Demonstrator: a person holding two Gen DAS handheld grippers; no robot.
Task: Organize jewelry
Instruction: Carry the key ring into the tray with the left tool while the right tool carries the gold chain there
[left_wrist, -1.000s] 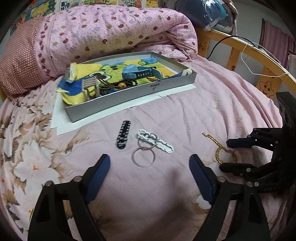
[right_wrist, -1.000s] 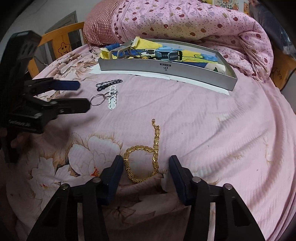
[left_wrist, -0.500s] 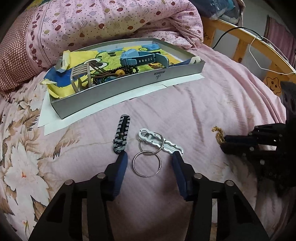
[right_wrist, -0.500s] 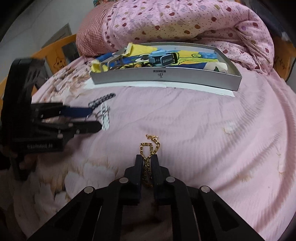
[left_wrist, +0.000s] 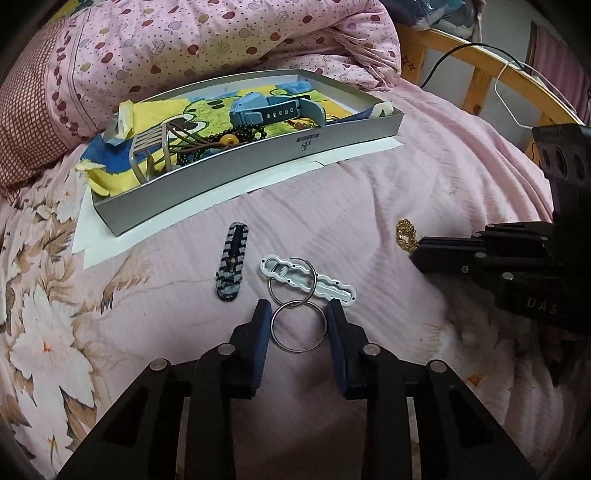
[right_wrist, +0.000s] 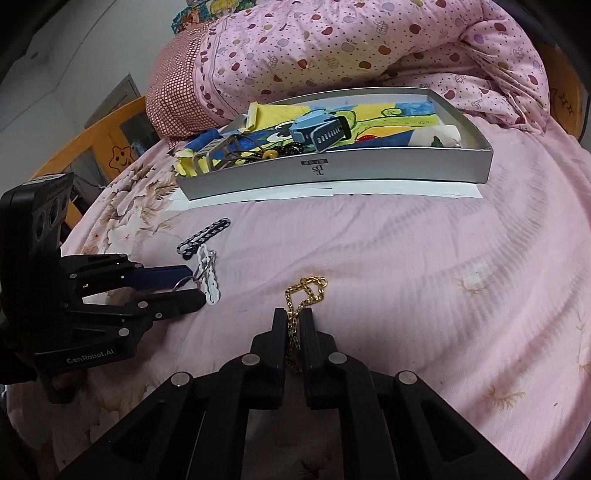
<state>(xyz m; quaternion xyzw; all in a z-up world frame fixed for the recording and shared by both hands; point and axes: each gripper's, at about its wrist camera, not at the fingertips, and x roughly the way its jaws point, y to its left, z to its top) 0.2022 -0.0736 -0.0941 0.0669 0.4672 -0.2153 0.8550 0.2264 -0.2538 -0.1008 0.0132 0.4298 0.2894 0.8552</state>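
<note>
My right gripper (right_wrist: 294, 317) pinches the gold chain bracelet (right_wrist: 303, 291) on the pink bedsheet (right_wrist: 424, 266). My left gripper (left_wrist: 297, 312) has just been closing; its jaws bracket the large key ring (left_wrist: 298, 325), contact unclear.

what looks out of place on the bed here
Three pieces lie loose on the sheet outside the tray: a striped clip, a white clasp with key rings, and a gold chain bunched in the right claw.

The left gripper (left_wrist: 298, 314), angled down, has just been closing around a key ring (left_wrist: 299, 326), while the right gripper (right_wrist: 293, 321) clamps a gold chain (right_wrist: 304, 291).
</note>
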